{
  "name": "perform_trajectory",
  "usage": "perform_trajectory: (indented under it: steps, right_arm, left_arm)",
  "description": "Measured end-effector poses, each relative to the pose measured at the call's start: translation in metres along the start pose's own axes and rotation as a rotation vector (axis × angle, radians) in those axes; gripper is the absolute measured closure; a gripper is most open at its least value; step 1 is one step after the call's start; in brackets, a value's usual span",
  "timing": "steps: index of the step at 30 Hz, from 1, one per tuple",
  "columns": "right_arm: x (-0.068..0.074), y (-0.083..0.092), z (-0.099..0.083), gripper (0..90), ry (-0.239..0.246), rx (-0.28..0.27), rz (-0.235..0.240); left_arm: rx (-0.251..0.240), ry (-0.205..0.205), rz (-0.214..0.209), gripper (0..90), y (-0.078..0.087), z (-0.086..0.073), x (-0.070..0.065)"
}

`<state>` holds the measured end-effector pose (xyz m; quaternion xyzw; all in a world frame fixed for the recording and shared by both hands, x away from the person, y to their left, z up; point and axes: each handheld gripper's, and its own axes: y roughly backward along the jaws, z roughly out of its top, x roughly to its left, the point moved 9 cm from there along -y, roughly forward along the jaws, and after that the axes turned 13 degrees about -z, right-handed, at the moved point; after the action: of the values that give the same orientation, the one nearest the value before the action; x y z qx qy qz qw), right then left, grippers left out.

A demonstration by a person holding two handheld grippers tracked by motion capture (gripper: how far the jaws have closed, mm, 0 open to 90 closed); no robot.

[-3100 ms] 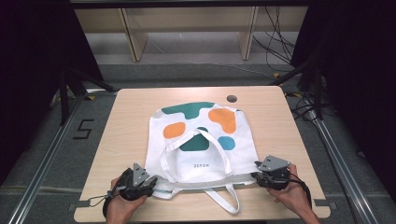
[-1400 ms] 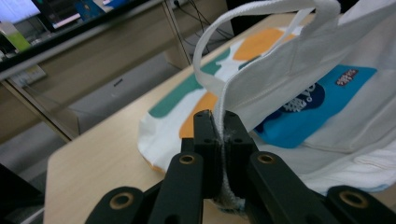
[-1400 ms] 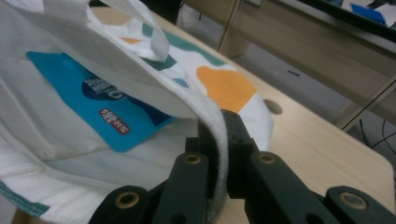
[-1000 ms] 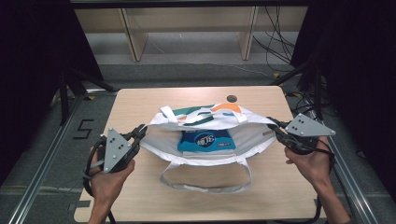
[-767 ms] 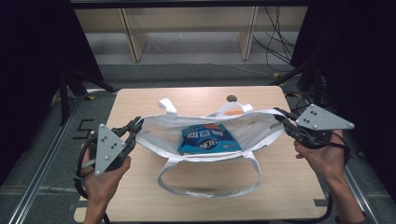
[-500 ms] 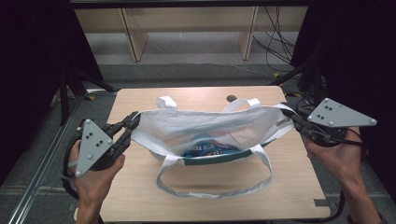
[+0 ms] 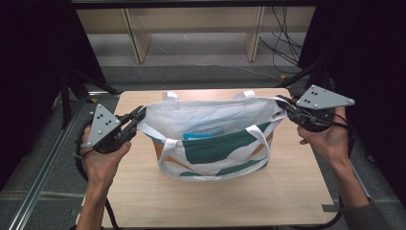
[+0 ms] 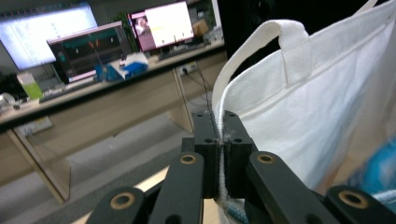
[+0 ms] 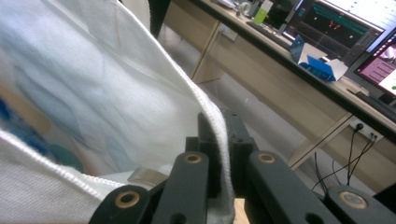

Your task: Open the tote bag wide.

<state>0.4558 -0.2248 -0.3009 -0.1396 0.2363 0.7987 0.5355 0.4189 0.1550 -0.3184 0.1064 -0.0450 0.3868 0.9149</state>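
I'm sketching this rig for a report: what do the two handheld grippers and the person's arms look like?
Both the left gripper and right gripper are black, with hinged link arms on brass-coloured pins. Each has a grey three-cornered plate dotted with small marks on top and trails a black cable. The forearms are bare; a grey sleeve covers the right upper arm.

**Both tongs clamped, arms spread wide**

The left tongs (image 7: 139, 116) sit at the left, jaws pressed together and pointing inward to the right, the left hand (image 7: 103, 155) wrapped beneath. The right tongs (image 7: 282, 103) mirror them at the right, jaws closed and aimed left, gripped by the right hand (image 7: 328, 139). Both forearms rise from the bottom edge, angled outward.
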Motion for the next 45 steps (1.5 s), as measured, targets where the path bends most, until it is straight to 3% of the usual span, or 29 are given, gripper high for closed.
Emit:
perform_trajectory:
  steps: [2,5,8,16,19,25,29,32,37,39,41,42,43,45]
  right_arm:
    - [0.005,-0.005,-0.005,88.5,-0.010,0.014,0.008]
    - [0.010,-0.010,-0.015,88.5,0.033,0.045,-0.001]
    - [0.013,-0.015,-0.028,88.5,0.017,0.078,0.010]
    - [0.010,-0.032,-0.055,88.5,-0.012,0.134,0.001]
    - [0.012,-0.037,-0.068,88.4,-0.027,0.156,0.003]
    - [0.021,-0.043,-0.093,88.1,-0.063,0.162,0.020]
    - [0.027,-0.045,-0.101,88.0,-0.084,0.151,0.024]
    - [0.032,-0.046,-0.108,88.1,-0.102,0.154,0.021]
    - [0.042,-0.052,-0.134,88.1,-0.086,0.214,0.058]
    - [0.048,-0.056,-0.147,88.1,-0.111,0.249,0.072]
    - [0.053,-0.060,-0.161,88.1,-0.096,0.278,0.085]
    - [0.055,-0.062,-0.165,88.1,-0.094,0.283,0.089]
    - [0.058,-0.063,-0.170,88.1,-0.102,0.305,0.100]
    - [0.064,-0.067,-0.180,88.2,-0.087,0.326,0.109]
  left_arm:
    - [0.011,0.016,-0.011,86.4,-0.004,-0.011,0.001]
    - [0.062,0.027,-0.029,86.3,-0.010,-0.029,0.000]
    - [0.051,0.067,-0.072,85.9,-0.017,-0.041,-0.003]
    - [0.143,0.078,-0.064,85.2,-0.048,-0.062,0.002]
    - [0.193,0.105,-0.058,85.1,-0.060,-0.082,0.002]
    - [0.275,0.166,-0.120,85.2,-0.073,-0.133,-0.012]
    - [0.296,0.190,-0.130,85.2,-0.074,-0.148,-0.015]
    - [0.317,0.185,-0.135,85.3,-0.076,-0.158,-0.018]
    - [0.368,0.176,-0.144,85.3,-0.085,-0.178,-0.023]
    - [0.410,0.184,-0.156,85.3,-0.088,-0.192,-0.027]
    - [0.455,0.160,-0.165,85.3,-0.091,-0.203,-0.030]
    - [0.455,0.160,-0.165,85.2,-0.091,-0.203,-0.030]
    - [0.507,0.135,-0.170,85.2,-0.094,-0.218,-0.032]
    - [0.520,0.143,-0.167,85.3,-0.097,-0.227,-0.035]
